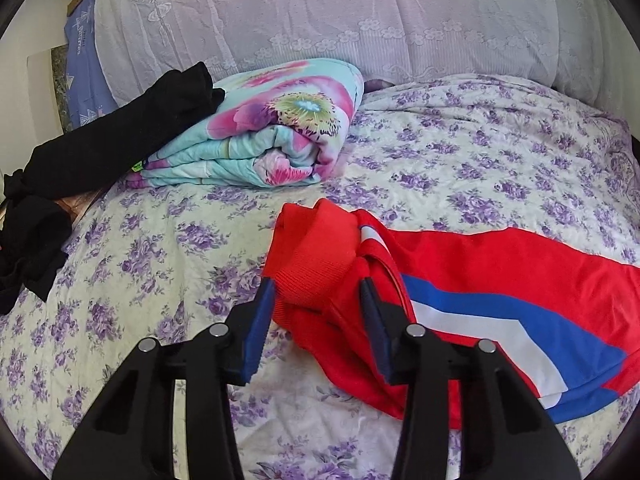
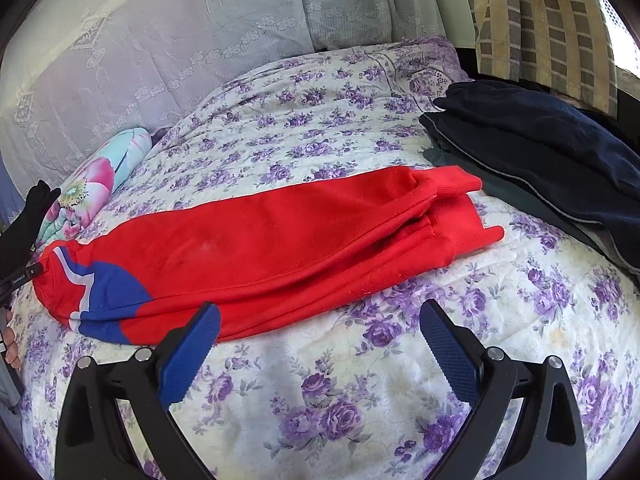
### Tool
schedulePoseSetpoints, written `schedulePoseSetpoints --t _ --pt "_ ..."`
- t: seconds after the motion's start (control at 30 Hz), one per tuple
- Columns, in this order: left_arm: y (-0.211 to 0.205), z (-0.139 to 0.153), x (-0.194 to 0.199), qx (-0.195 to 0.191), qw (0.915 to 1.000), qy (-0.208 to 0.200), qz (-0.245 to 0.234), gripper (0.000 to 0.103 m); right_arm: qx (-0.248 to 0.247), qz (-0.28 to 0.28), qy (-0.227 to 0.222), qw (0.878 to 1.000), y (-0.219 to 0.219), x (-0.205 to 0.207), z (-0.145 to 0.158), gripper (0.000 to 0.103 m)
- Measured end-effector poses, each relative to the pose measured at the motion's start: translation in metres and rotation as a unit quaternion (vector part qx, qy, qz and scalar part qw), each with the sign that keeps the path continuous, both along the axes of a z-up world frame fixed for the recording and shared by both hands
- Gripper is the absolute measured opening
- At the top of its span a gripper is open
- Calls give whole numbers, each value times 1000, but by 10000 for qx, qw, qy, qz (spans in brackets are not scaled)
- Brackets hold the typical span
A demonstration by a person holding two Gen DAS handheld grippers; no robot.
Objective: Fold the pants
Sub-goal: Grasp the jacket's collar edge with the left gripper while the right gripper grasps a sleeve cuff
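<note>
Red knit pants with blue and white chevron stripes [image 2: 256,248] laid lengthwise mid-frame on floral quilted bed [image 2: 360,400], legs stacked. Left tool [image 1: 318,292] spread around ribbed waistband, not yet pinching; right tool [image 2: 320,320] spread, empty, short of the fabric. Likely next: close on waistband, carry toward cuffs.

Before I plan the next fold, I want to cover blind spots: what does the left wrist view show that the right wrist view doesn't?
Only the left wrist view shows the black clothes lying beside the floral quilt, and the left gripper straddling the pants' bunched ribbed end. Only the right wrist view shows the dark folded stack, the curtain and the open right gripper. Both show the red pants on the flowered bedspread.
</note>
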State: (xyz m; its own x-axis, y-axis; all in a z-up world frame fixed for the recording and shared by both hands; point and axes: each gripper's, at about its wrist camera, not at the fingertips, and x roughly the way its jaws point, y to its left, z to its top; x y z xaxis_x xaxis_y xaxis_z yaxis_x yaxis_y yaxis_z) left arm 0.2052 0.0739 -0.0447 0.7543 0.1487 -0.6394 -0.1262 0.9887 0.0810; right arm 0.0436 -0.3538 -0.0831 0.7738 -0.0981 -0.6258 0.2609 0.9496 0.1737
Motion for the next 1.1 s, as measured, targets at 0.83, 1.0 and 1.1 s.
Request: schedulePoseSetpoints --t 0.83,1.0,1.1 --pt "15 39 23 -1181 9922 -111 -391 12 1008 53 -277 9945 -70 18 13 98" --pt "13 37 25 -1162 9925 -125 -361 12 1424 243 -169 9894 -84 46 8 77" --pt "12 39 29 -1159 9925 -125 -368 12 1596 361 156 9864 -86 69 0 65"
